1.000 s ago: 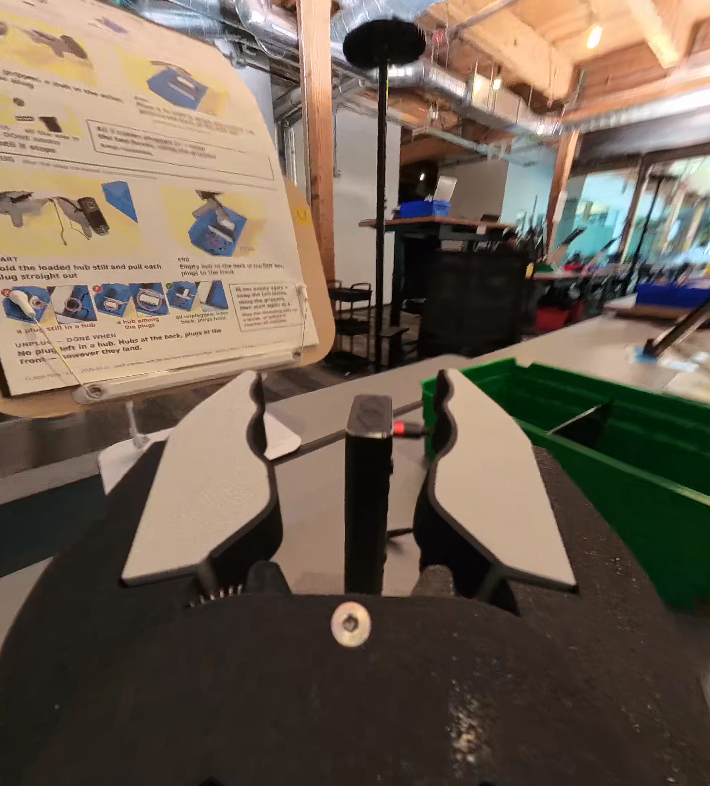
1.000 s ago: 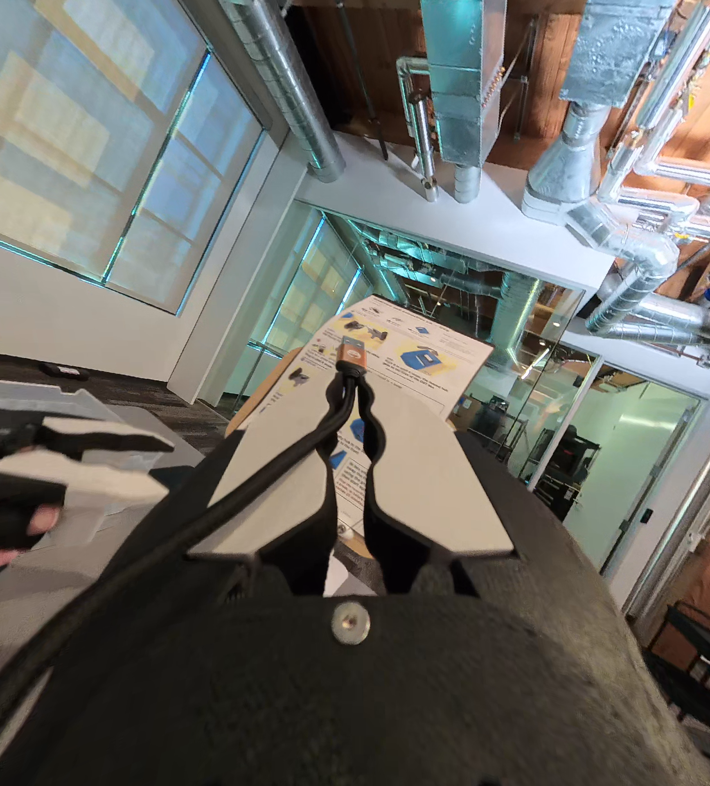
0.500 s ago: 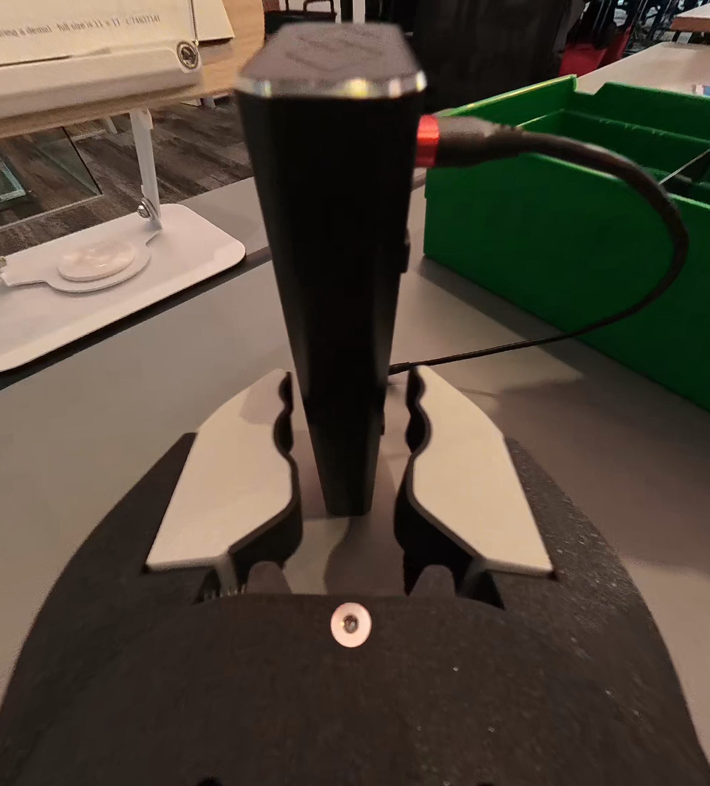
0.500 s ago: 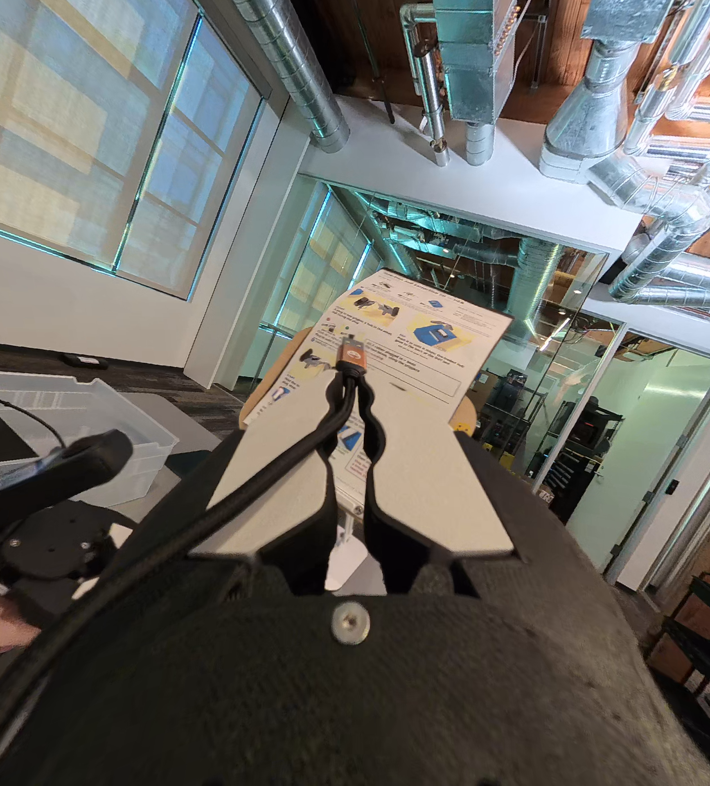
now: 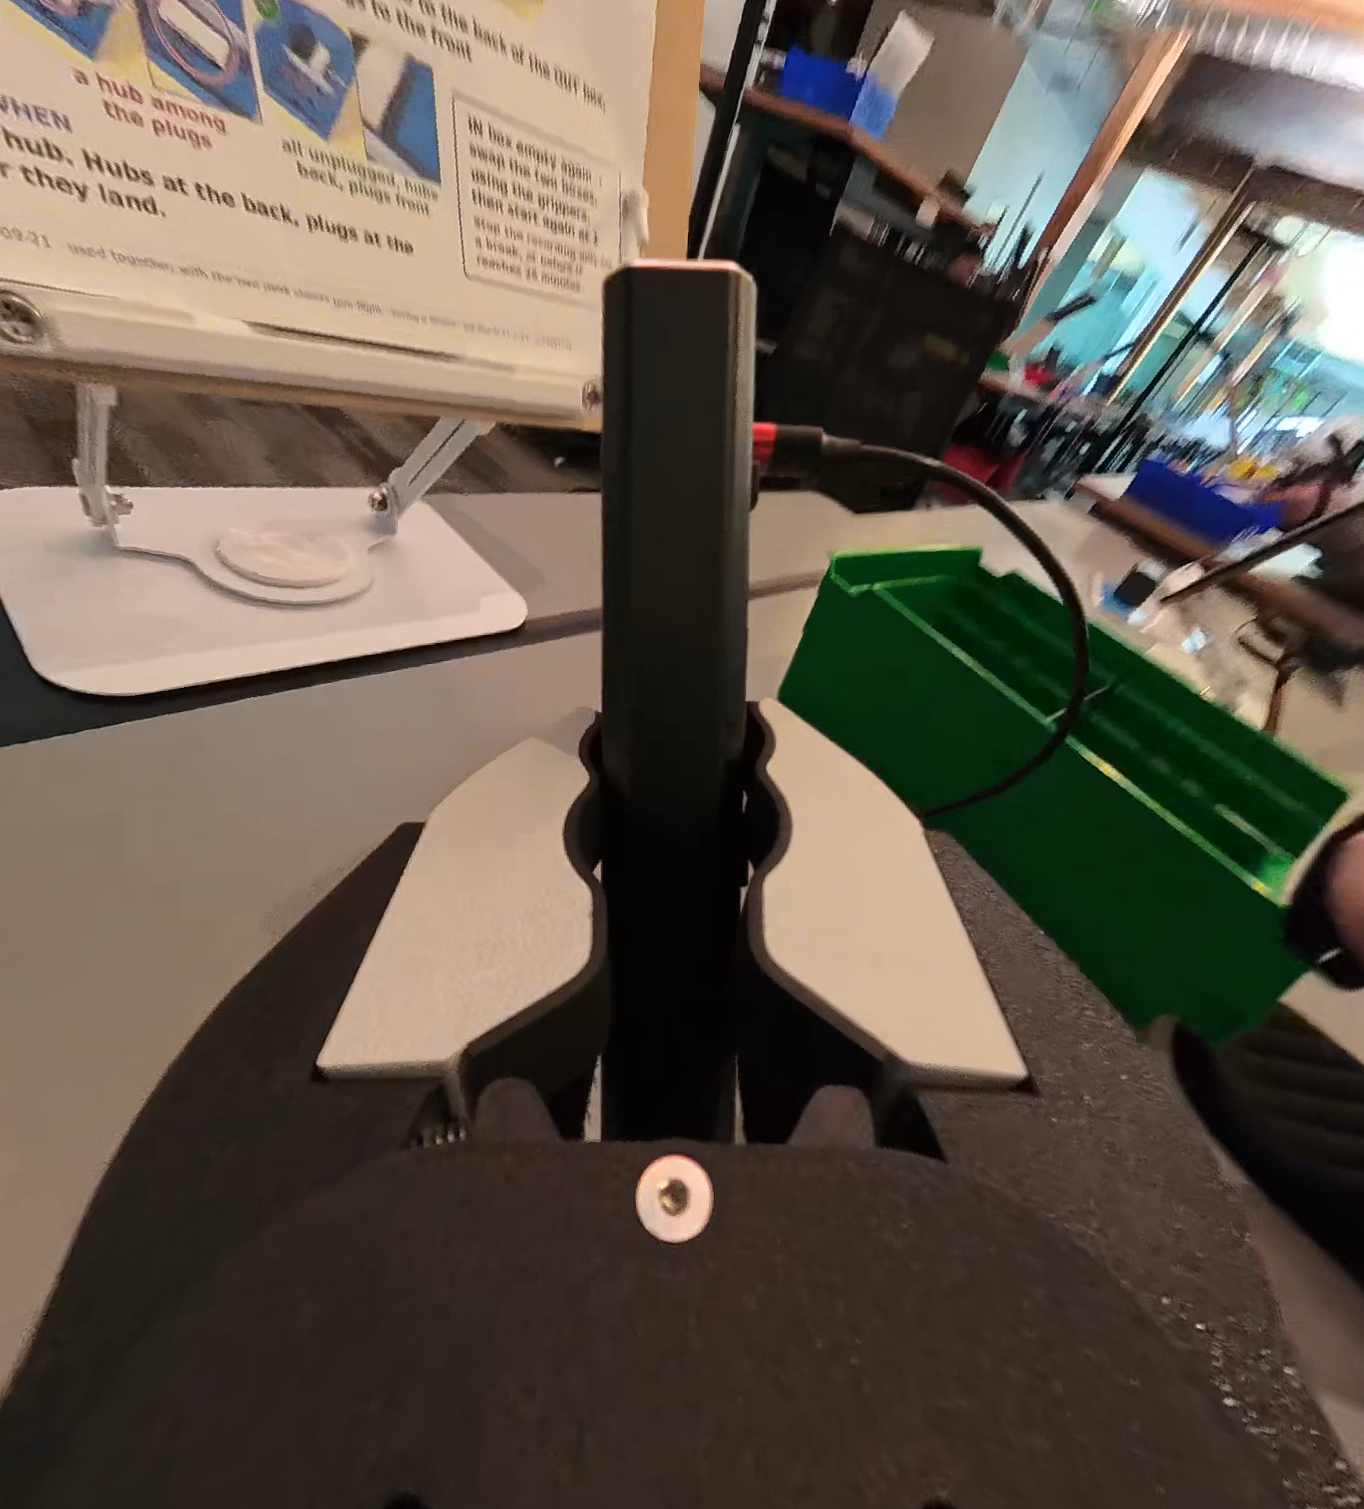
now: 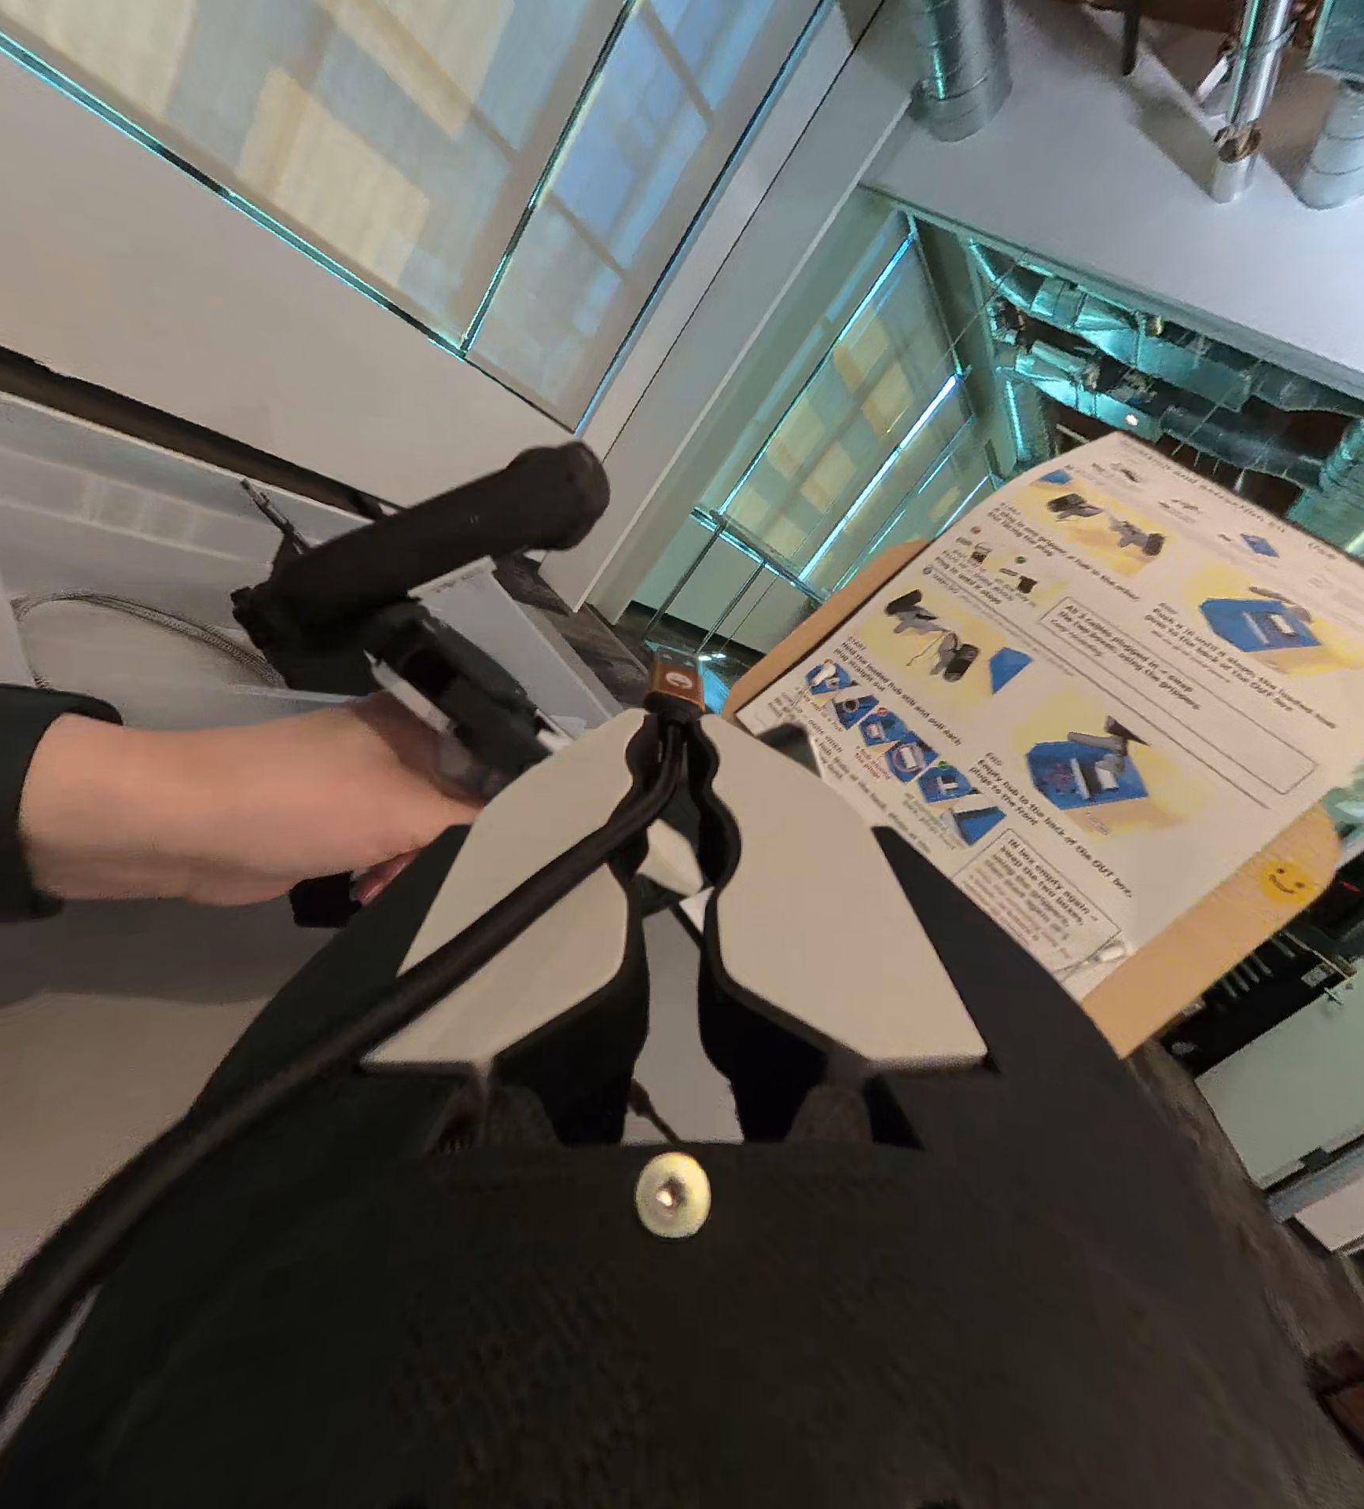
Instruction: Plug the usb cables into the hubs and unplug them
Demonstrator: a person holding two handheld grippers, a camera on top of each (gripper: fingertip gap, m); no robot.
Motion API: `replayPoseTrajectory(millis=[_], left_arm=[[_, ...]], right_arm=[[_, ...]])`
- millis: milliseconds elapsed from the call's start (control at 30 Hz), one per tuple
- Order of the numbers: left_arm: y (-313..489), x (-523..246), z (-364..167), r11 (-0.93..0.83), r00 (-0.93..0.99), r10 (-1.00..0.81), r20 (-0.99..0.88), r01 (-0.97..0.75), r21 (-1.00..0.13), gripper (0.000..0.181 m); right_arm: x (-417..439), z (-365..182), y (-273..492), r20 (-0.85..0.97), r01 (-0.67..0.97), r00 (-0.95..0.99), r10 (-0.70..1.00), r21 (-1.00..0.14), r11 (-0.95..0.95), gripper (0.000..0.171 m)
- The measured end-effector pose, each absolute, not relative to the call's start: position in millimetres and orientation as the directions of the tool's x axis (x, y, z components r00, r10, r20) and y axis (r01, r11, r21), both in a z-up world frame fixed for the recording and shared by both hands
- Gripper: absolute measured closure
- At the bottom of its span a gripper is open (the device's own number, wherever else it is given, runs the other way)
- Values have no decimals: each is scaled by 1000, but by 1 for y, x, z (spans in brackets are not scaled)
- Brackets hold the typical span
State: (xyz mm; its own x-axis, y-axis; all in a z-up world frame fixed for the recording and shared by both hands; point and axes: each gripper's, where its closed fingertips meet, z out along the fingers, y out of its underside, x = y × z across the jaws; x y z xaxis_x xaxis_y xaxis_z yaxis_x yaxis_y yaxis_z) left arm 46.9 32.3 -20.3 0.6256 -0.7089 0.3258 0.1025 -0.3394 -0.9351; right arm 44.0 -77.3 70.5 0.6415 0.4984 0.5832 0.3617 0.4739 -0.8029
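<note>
In the left wrist view my left gripper point(image 5: 674, 735) is shut on a black USB hub point(image 5: 674, 523), which stands upright between the fingers. A red-collared plug point(image 5: 784, 445) sits in the hub's right side, and its thin black cable point(image 5: 1070, 653) loops down to the right. In the right wrist view my right gripper point(image 6: 674, 723) is shut on a black cable point(image 6: 499, 914) just behind its orange USB plug point(image 6: 672, 682), which sticks out past the fingertips. The left gripper point(image 6: 450, 678), held by a hand, is close by to the left.
A green divided bin point(image 5: 1070, 784) stands on the grey table to the right of the hub. An instruction sheet on a white stand point(image 5: 254, 588) is at the back left and also shows in the right wrist view point(image 6: 1070, 694). A clear plastic bin point(image 6: 49, 506) is far left. Some 15 cm of space lies between my two pairs of fingers.
My left gripper has closed on the hub, which stood between its open fingers before, and has tilted up. My right gripper has swung down with the orange plug, closer to the left gripper.
</note>
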Motion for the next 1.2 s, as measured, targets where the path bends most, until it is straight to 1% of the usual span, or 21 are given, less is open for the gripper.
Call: replayPoseTrajectory(millis=[200, 267, 433, 633, 733, 867, 1033, 1200], left_arm=[[26, 48, -4, -311, 580, -727, 367, 198, -930, 151], [24, 52, -4, -314, 572, -732, 371, 201, -928, 151], [12, 59, 13, -223, 536, -779, 325, 247, -943, 151], [-7, 60, 40, -83, 509, -822, 256, 338, -938, 151], [-15, 61, 49, -47, 495, -836, 235, 363, -931, 151], [-23, 65, 54, -18, 487, -849, 206, 363, -932, 150], [-30, 70, 58, 10, 483, -858, 174, 354, -935, 151], [-35, 69, 63, 87, 516, -849, 112, 346, -934, 151]], right_arm=[[52, 53, -58, 409, 270, 730, 548, -909, 319, 164], [61, 51, -50, 387, 267, 756, 528, -919, 292, 164], [79, 50, -38, 311, 225, 811, 496, -948, 226, 164], [88, 73, -45, 296, 184, 831, 471, -945, 270, 164], [87, 84, -51, 296, 172, 828, 475, -942, 287, 164], [86, 91, -57, 282, 150, 823, 494, -945, 290, 164], [84, 97, -61, 300, 162, 819, 488, -938, 305, 164], [81, 100, -65, 290, 155, 814, 503, -943, 294, 164]])
